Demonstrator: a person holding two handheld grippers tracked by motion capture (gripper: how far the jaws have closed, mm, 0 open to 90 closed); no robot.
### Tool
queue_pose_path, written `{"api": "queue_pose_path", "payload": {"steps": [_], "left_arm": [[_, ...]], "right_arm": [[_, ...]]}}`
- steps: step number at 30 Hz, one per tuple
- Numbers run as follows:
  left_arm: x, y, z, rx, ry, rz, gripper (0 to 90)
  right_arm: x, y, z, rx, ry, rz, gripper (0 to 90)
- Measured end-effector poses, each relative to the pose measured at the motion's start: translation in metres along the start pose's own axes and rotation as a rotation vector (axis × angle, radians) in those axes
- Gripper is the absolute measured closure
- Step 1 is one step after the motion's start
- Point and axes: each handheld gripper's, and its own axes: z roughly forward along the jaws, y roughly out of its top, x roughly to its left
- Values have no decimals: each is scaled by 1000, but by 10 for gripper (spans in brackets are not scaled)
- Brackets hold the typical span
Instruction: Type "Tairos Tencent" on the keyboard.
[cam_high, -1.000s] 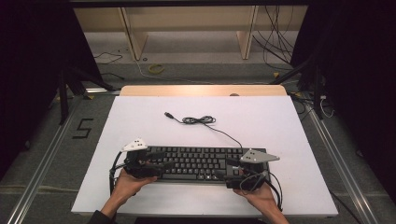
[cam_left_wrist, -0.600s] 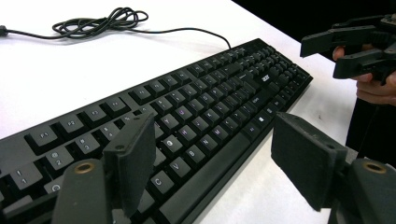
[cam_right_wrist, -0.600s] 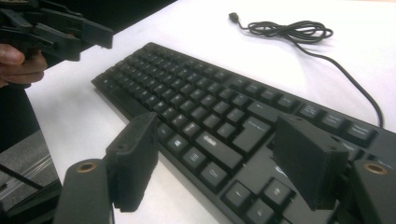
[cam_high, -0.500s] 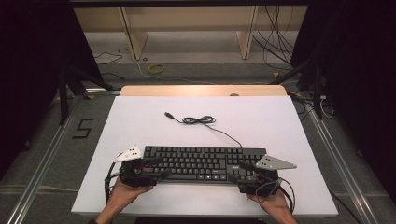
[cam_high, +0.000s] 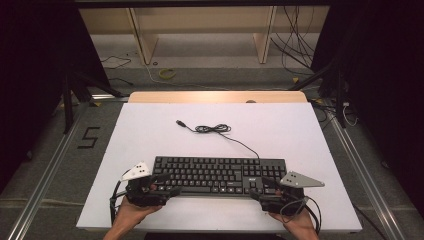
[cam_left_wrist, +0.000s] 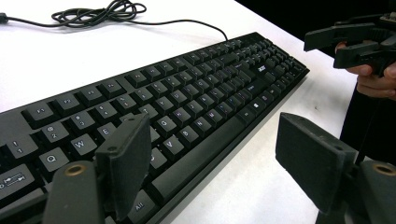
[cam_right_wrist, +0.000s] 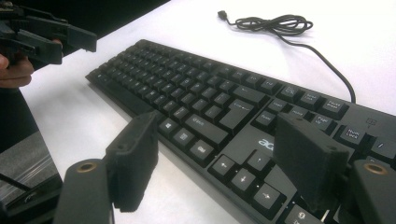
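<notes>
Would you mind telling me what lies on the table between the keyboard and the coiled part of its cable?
Nothing but bare white table and the cable's own run from the keyboard to the coil, as the high view shows.

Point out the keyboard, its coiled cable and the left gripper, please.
keyboard (cam_high: 215, 174): high view, middle rows of keys.
coiled cable (cam_high: 213, 129): high view, the bundled loops.
left gripper (cam_left_wrist: 210, 154): left gripper view, midway between its open fingertips.

Keyboard (cam_left_wrist: 154, 116) left end cut off by edge; key legends blurred.
</notes>
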Motion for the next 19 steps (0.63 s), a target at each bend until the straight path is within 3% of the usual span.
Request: {"api": "queue_pose_path", "payload": {"steps": [19], "left_arm": [[4, 0, 0, -3, 14, 1, 265]], "right_arm": [[0, 1, 0, -8, -5, 0, 317]]}}
